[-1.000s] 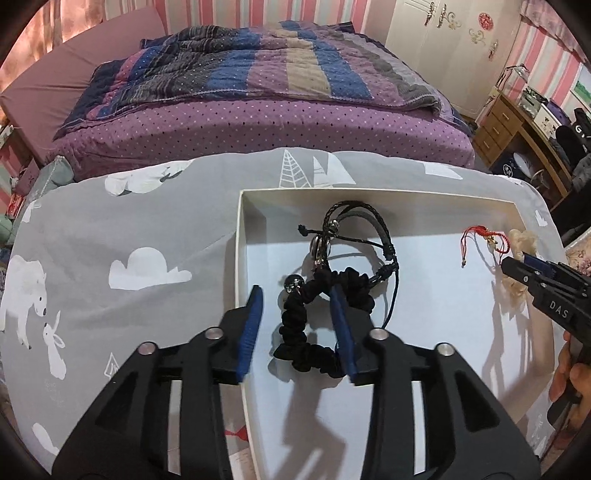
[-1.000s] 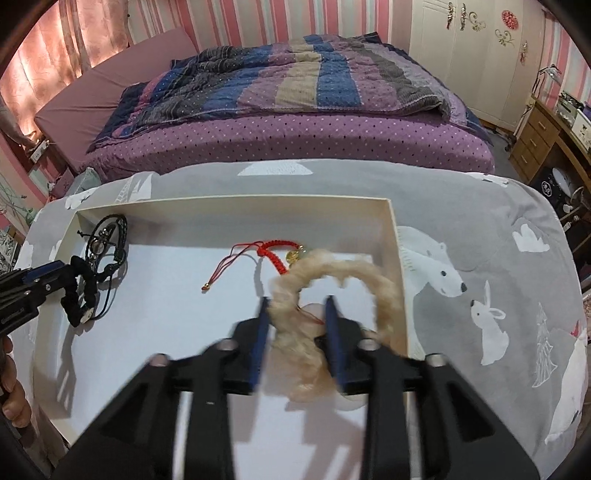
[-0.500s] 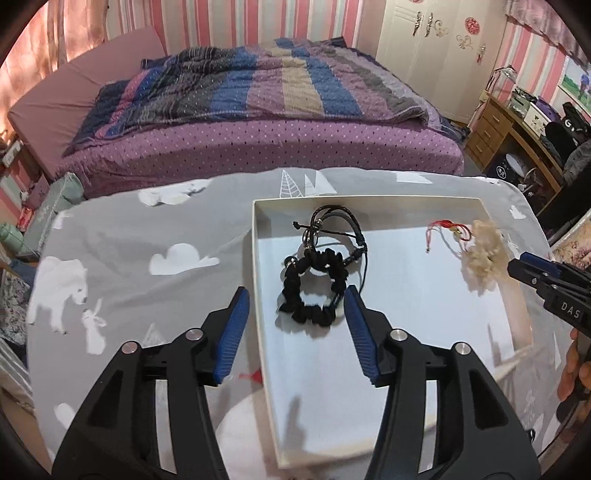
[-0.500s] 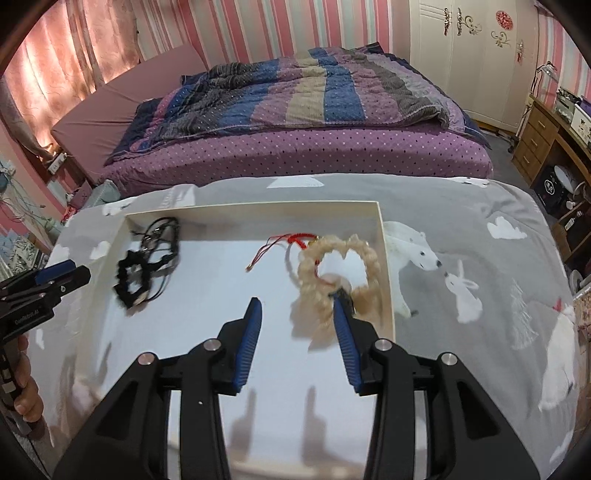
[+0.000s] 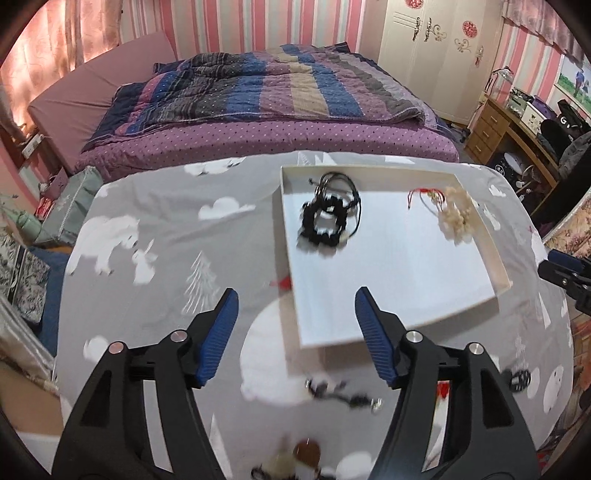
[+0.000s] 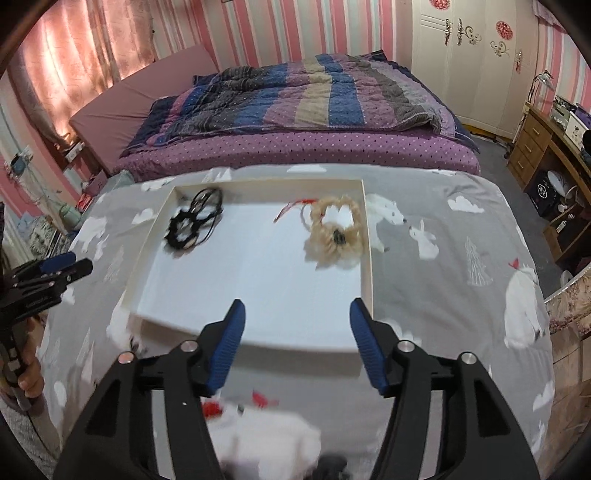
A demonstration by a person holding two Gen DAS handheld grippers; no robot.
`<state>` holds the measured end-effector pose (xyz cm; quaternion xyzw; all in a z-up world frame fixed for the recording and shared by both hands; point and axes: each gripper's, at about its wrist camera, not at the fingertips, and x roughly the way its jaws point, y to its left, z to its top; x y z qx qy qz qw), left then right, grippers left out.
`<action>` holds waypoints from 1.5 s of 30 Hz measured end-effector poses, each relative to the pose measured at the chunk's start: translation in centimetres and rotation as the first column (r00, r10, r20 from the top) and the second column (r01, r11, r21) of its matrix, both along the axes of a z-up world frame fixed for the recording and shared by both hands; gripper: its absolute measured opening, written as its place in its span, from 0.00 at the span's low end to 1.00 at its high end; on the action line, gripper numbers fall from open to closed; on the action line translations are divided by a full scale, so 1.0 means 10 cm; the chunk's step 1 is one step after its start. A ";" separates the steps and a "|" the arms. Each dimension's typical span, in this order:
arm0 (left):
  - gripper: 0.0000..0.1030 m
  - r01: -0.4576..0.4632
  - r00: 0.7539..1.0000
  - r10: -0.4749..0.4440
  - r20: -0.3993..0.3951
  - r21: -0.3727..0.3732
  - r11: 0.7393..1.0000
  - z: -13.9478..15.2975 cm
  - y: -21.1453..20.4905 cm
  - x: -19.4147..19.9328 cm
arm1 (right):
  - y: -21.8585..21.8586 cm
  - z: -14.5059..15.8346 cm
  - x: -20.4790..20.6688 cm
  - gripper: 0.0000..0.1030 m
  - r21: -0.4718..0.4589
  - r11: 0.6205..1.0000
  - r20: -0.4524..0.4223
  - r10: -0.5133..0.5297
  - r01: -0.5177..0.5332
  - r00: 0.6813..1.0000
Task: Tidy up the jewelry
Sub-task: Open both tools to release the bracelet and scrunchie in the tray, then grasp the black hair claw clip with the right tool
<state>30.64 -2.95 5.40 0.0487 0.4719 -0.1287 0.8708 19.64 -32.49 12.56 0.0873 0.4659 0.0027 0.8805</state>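
Left hand-held gripper (image 5: 295, 317) held spread wide, empty, above near tray (image 5: 399, 295) edge. Black scrunchie (image 5: 325, 221) and cords laid at tray's left end, cream scrunchie (image 6: 336, 232) with red cord (image 6: 299, 203) at right end, seemingly grouped by colour. Right hand-held gripper (image 6: 295, 328) likewise spread wide, nothing held. More pieces (image 5: 340, 395) left on surface, likely to be collected next.

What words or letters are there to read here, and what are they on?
"G": white letter on the black chair.
Left gripper: print on its side, too blurred to read.
Red wardrobe sticker: too small to read.
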 end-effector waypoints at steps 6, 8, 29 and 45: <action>0.72 -0.012 1.000 0.012 0.007 -0.001 1.000 0.03 0.24 -0.43 | 0.03 0.10 -0.60 0.60 0.057 0.998 0.018 0.029 -0.030 0.999; 0.72 -0.012 1.000 0.012 0.010 0.004 1.000 0.03 0.30 -0.57 | 0.03 0.15 -0.73 0.60 0.063 0.997 0.028 0.035 -0.037 0.999; 0.80 -0.045 0.999 0.046 -0.022 0.020 0.999 -0.55 0.64 -1.43 | 0.06 -0.33 -1.61 0.67 0.046 0.998 0.081 -0.053 0.049 0.995; 0.80 -0.066 0.997 0.068 -0.045 0.045 0.997 -0.89 0.66 -1.47 | 0.21 -0.69 -1.73 0.67 -0.057 0.992 0.076 -0.107 0.111 0.991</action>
